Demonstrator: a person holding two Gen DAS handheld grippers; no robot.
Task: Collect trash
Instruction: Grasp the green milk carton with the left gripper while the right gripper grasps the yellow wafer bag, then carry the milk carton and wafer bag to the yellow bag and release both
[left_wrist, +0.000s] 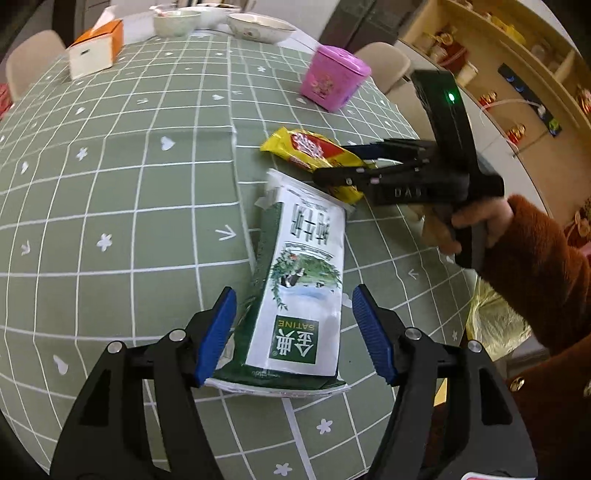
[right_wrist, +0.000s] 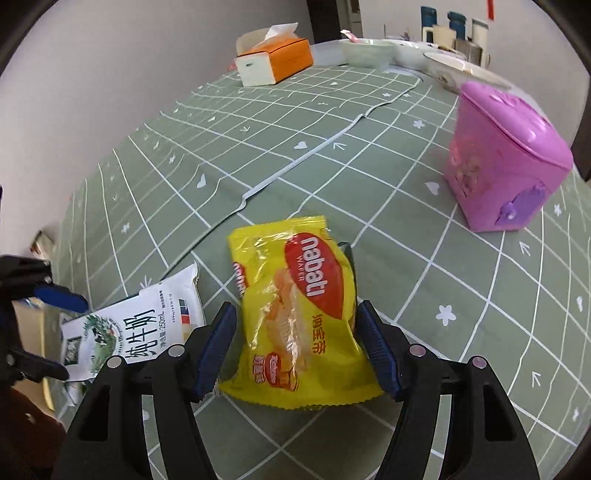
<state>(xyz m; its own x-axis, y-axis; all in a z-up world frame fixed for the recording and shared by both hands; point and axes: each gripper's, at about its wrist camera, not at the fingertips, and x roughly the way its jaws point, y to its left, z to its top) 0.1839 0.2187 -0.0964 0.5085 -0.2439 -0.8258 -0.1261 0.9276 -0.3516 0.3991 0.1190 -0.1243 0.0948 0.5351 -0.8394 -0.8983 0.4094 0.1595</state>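
Meanwhile, the left hand-held gripper (left_wrist: 293, 334) straddles the flattened milk carton (left_wrist: 295, 295) with jaws wide, while the right hand-held gripper (right_wrist: 293, 345) gapes around the yellow Nabati wafer packet (right_wrist: 295, 317) on the bench (right_wrist: 424, 295).

Milk pouch (left_wrist: 295, 295), wafer packet (right_wrist: 295, 314) adjacent; tablecloth (left_wrist: 129, 184) beyond open.

Left gripper (left_wrist: 293, 334): jaws spread, 1 blue pad on each side of the milk carton (left_wrist: 295, 291), which lies flat on the green checked tablecloth (left_wrist: 129, 184); a gap shows at the right pad, contact at the left pad cannot be confirmed. Right gripper (left_wrist: 343, 164), held by a hand (left_wrist: 469, 225) in a rust sleeve, straddles the yellow snack wrapper (left_wrist: 310, 149) just beyond the carton. Further back: pink mini bin (left_wrist: 332, 79), orange tissue box (left_wrist: 96, 48), 2 bowls (left_wrist: 258, 27).
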